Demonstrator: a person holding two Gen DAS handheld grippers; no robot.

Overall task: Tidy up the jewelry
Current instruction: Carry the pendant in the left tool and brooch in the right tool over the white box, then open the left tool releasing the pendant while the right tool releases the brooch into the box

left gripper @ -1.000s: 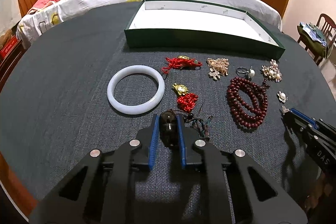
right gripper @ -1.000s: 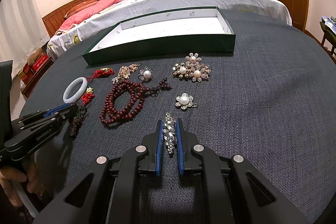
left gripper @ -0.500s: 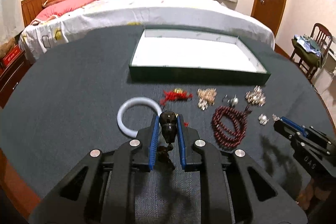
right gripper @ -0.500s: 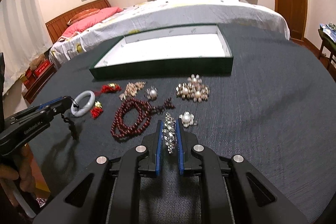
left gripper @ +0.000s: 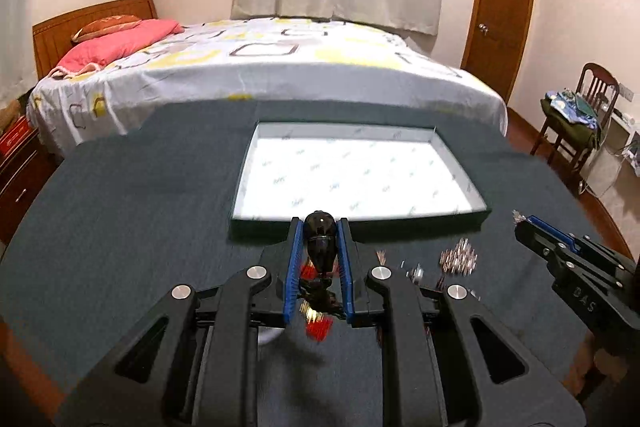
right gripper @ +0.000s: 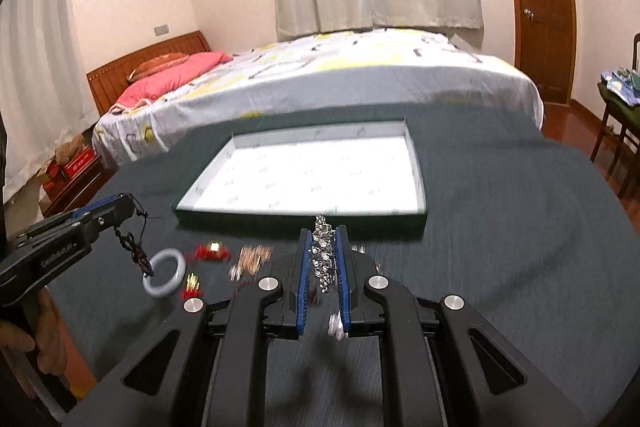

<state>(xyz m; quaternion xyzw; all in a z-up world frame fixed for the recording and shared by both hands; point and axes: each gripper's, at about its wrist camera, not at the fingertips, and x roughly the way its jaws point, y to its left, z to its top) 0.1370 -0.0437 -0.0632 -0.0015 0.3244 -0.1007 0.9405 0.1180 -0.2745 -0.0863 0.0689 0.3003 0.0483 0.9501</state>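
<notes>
The left gripper (left gripper: 319, 259) is clenching a dark pendant (left gripper: 319, 241), its cord dangling below, while the right gripper (right gripper: 324, 259) is gripping a sparkling rhinestone brooch (right gripper: 324, 251) standing lengthwise between its pads. The shallow green tray (left gripper: 460, 223) is lying straight ahead of both, long side across their line, its near wall just beyond the fingertips. Both hands are looking about equally near it.

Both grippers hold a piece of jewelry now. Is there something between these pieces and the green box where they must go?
Nothing visible. The left gripper holds a dark pendant, the right gripper a rhinestone piece. Ahead of both sits only the near wall of the green box; the other jewelry lies on the cloth below.
</notes>
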